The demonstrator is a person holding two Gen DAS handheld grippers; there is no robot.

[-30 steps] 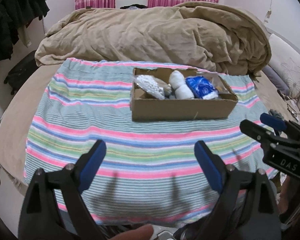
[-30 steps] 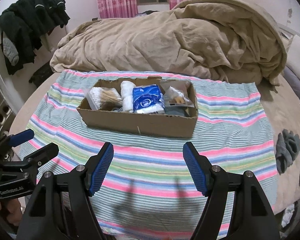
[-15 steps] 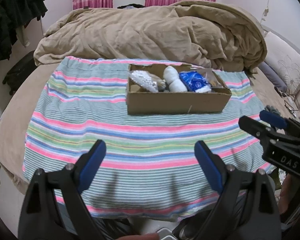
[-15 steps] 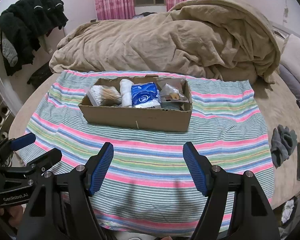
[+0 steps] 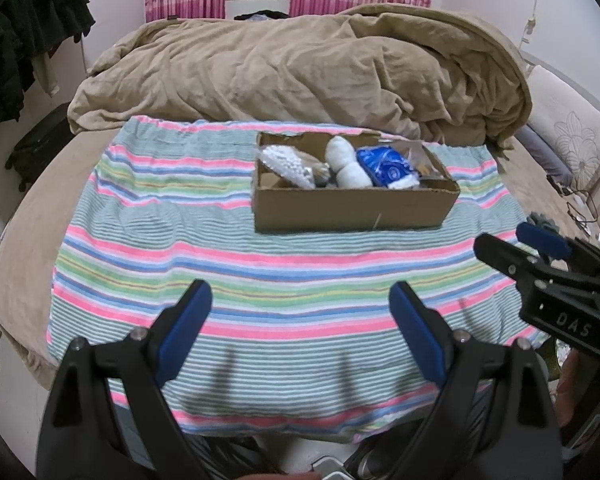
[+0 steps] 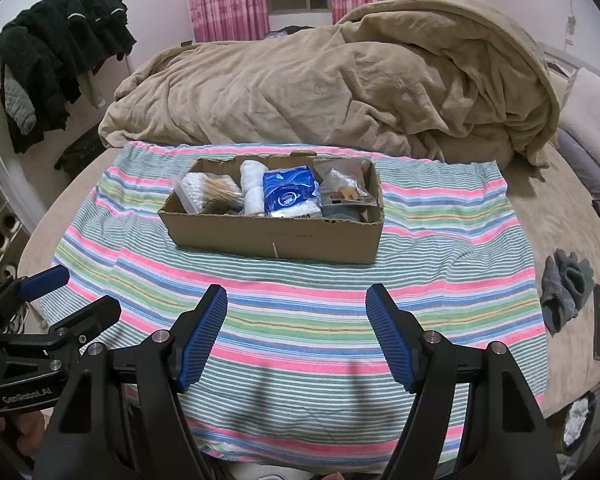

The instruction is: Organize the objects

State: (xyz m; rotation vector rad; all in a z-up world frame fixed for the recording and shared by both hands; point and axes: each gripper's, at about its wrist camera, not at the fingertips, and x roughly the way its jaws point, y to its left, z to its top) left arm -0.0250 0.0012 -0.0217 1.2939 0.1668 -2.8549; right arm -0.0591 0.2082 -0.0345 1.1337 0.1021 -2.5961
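Two empty grippers held over a striped towel on a bed, facing a box of small items.

We hold the left gripper [image 5: 300,332] and right gripper [image 6: 296,336] low over the near edge of the towel [image 6: 300,320], fingers spread wide on both and gripping nothing. The box [image 6: 272,236] sits well ahead of us toward the far side of the towel, in front of a heaped blanket [image 6: 332,92]. Packed inside, from left to right, are a bag of cotton swabs [image 6: 208,192], a white roll [image 6: 252,188], a blue pack [image 6: 290,194] and a clear packet [image 6: 344,188]. To sort them well, we judge it best to reach in from above, keep the fingers wide until they straddle one item, and lift it clear of its neighbours.
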